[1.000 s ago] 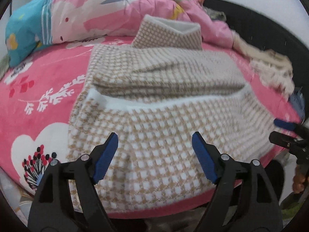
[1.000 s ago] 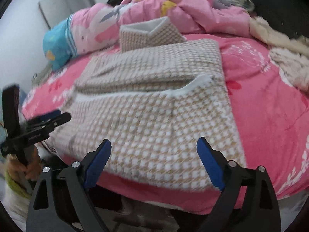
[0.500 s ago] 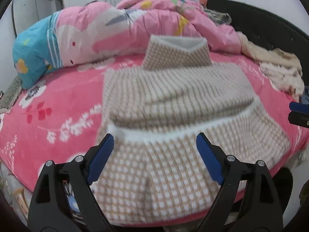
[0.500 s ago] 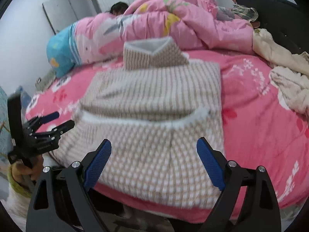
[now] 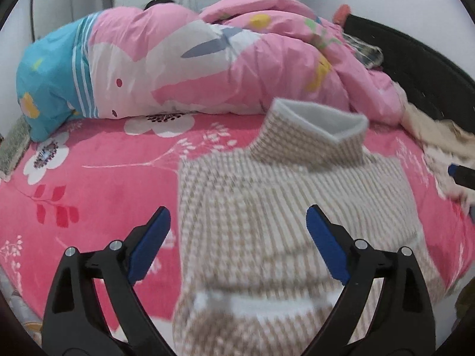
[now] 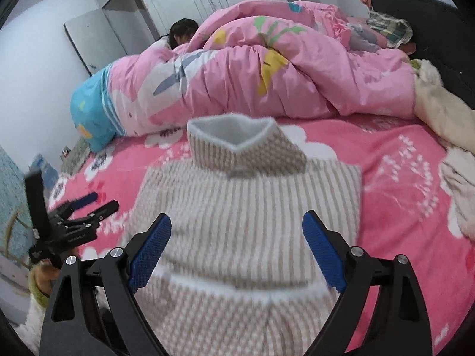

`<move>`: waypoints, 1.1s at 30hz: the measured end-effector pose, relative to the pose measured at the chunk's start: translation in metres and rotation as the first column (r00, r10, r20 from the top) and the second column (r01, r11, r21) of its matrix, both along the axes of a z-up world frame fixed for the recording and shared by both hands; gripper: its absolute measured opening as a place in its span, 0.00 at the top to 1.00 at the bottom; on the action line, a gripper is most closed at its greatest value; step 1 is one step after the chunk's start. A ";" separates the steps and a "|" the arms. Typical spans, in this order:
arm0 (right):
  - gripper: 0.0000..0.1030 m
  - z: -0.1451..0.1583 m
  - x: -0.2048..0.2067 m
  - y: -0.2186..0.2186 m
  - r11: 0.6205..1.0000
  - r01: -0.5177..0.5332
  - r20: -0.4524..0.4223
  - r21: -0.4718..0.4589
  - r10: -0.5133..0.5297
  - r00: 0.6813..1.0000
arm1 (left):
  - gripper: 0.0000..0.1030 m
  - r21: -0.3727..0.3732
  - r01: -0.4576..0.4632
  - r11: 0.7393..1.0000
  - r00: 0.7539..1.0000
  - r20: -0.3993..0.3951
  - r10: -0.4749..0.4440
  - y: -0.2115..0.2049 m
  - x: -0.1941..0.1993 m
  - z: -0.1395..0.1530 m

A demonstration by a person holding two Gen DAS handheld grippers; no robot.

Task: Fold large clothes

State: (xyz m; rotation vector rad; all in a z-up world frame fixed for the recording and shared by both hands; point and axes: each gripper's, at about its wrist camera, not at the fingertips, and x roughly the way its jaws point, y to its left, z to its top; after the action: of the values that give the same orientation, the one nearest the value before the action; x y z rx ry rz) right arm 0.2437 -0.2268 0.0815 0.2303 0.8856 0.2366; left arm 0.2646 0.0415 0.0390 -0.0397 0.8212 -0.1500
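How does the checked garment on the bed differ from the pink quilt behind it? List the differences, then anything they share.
The checked garment is beige and white in a small woven check; the pink quilt is glossy pink with large cartoon prints. The garment lies flat in neat folded layers with its collar standing up; the quilt is heaped in a crumpled mound. The garment sits near the front edge, the quilt at the back. Both rest on the pink floral bedsheet.

White walls (image 6: pixel 35 68) — pink floral bed (image 5: pixel 98 190)
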 end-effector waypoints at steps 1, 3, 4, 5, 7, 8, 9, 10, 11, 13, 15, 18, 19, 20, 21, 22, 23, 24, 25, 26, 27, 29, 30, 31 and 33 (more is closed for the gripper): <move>0.15 -0.001 0.012 -0.002 1.000 0.008 -0.005 0.016 -0.008 1.000 | 0.14 -0.020 -0.002 1.000 1.000 -0.007 0.001 0.002 0.015 -0.001; 0.15 -0.005 0.040 -0.006 0.998 0.014 -0.024 0.057 -0.013 1.000 | 0.13 -0.030 0.003 1.000 1.000 -0.007 -0.004 -0.001 0.033 -0.002; 0.15 -0.007 0.054 -0.007 0.997 0.017 -0.033 0.073 -0.015 0.999 | 0.13 -0.030 0.008 1.000 1.000 -0.001 -0.008 -0.003 0.042 -0.002; 0.15 -0.009 0.067 -0.008 0.996 0.024 -0.042 0.084 -0.020 0.999 | 0.14 -0.033 0.019 0.999 1.000 0.007 -0.019 -0.009 0.056 -0.003; 0.15 -0.016 0.101 -0.008 0.995 0.032 -0.064 0.097 -0.026 0.998 | 0.14 -0.046 0.024 0.999 1.000 0.012 -0.024 -0.015 0.073 -0.003; 0.15 -0.019 0.117 -0.007 0.995 0.029 -0.074 0.098 -0.022 0.997 | 0.14 -0.061 0.029 0.998 1.000 0.012 -0.028 -0.020 0.084 -0.004; 0.15 -0.022 0.129 -0.006 0.995 0.027 -0.080 0.099 -0.020 0.997 | 0.14 -0.072 0.031 0.997 1.000 0.010 -0.030 -0.022 0.092 -0.005; 0.15 -0.024 0.144 -0.005 0.995 0.029 -0.084 0.097 -0.021 0.996 | 0.14 -0.090 0.032 0.995 0.999 0.007 -0.031 -0.026 0.101 -0.007; 0.15 -0.027 0.160 -0.002 0.995 0.024 -0.089 0.092 -0.016 0.996 | 0.14 -0.102 0.029 0.994 1.000 0.005 -0.029 -0.029 0.106 -0.008; 0.22 -0.032 0.189 0.001 0.995 0.028 -0.095 0.092 -0.020 0.995 | 0.14 -0.112 0.017 0.994 1.000 -0.006 -0.018 -0.034 0.114 -0.014; 0.42 -0.038 0.213 0.000 0.991 0.046 -0.110 0.126 -0.032 0.993 | 0.14 -0.096 -0.024 0.995 0.999 -0.024 0.022 -0.038 0.119 -0.024; 0.61 -0.051 0.243 -0.003 0.973 0.072 -0.145 0.221 -0.041 0.989 | 0.14 -0.072 -0.057 0.996 0.995 -0.083 0.051 -0.039 0.124 -0.047; 0.64 -0.057 0.252 -0.004 0.966 0.088 -0.166 0.241 -0.048 0.985 | 0.15 -0.066 -0.057 0.996 0.994 -0.102 0.050 -0.040 0.125 -0.054; 0.70 -0.066 0.260 -0.003 0.961 0.099 -0.199 0.258 -0.047 0.979 | 0.19 -0.054 -0.057 0.997 0.991 -0.123 0.050 -0.042 0.126 -0.065; 0.73 -0.073 0.263 -0.001 0.958 0.102 -0.230 0.269 -0.039 0.972 | 0.29 -0.046 -0.055 0.997 0.989 -0.137 0.048 -0.042 0.126 -0.071; 0.76 -0.080 0.266 0.002 0.956 0.100 -0.264 0.274 -0.026 0.964 | 0.34 -0.040 -0.054 0.998 0.988 -0.148 0.047 -0.042 0.125 -0.075; 0.81 -0.090 0.267 0.008 0.960 0.084 -0.306 0.267 0.001 0.952 | 0.38 -0.035 -0.056 0.998 0.986 -0.162 0.050 -0.041 0.126 -0.081; 0.84 -0.094 0.265 0.012 0.964 0.070 -0.318 0.258 0.016 0.948 | 0.45 -0.040 -0.062 0.997 0.984 -0.168 0.054 -0.038 0.126 -0.084; 0.84 -0.096 0.260 0.019 0.969 0.040 -0.321 0.244 0.042 0.946 | 0.48 -0.050 -0.069 0.996 0.983 -0.173 0.059 -0.035 0.126 -0.085; 0.85 -0.097 0.254 0.024 0.972 0.008 -0.314 0.235 0.068 0.947 | 0.53 -0.059 -0.074 0.995 0.983 -0.174 0.063 -0.031 0.126 -0.086; 0.85 -0.095 0.246 0.030 0.975 -0.034 -0.300 0.221 0.101 0.948 | 0.59 -0.072 -0.082 0.994 0.983 -0.171 0.068 -0.027 0.126 -0.085; 0.85 -0.090 0.224 0.044 0.975 -0.136 -0.270 0.174 0.180 0.946 | 0.63 -0.105 -0.103 0.989 0.984 -0.158 0.086 -0.014 0.125 -0.080; 0.85 -0.089 0.214 0.048 0.973 -0.166 -0.266 0.159 0.204 0.942 | 0.64 -0.122 -0.112 0.986 0.984 -0.149 0.093 -0.009 0.124 -0.078; 0.85 -0.090 0.203 0.054 0.969 -0.202 -0.269 0.143 0.235 0.934 | 0.66 -0.150 -0.116 0.982 0.986 -0.133 0.097 -0.003 0.123 -0.074; 0.85 -0.097 0.185 0.062 0.961 -0.248 -0.286 0.123 0.274 0.918 | 0.66 -0.182 -0.106 0.978 0.992 -0.081 0.093 0.005 0.120 -0.065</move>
State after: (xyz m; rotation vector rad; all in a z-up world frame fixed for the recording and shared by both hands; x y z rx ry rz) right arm 0.4289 -0.1651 -0.0151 0.2293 1.2131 0.4985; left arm 0.3842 0.0466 -0.0261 -0.2630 0.8735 -0.1308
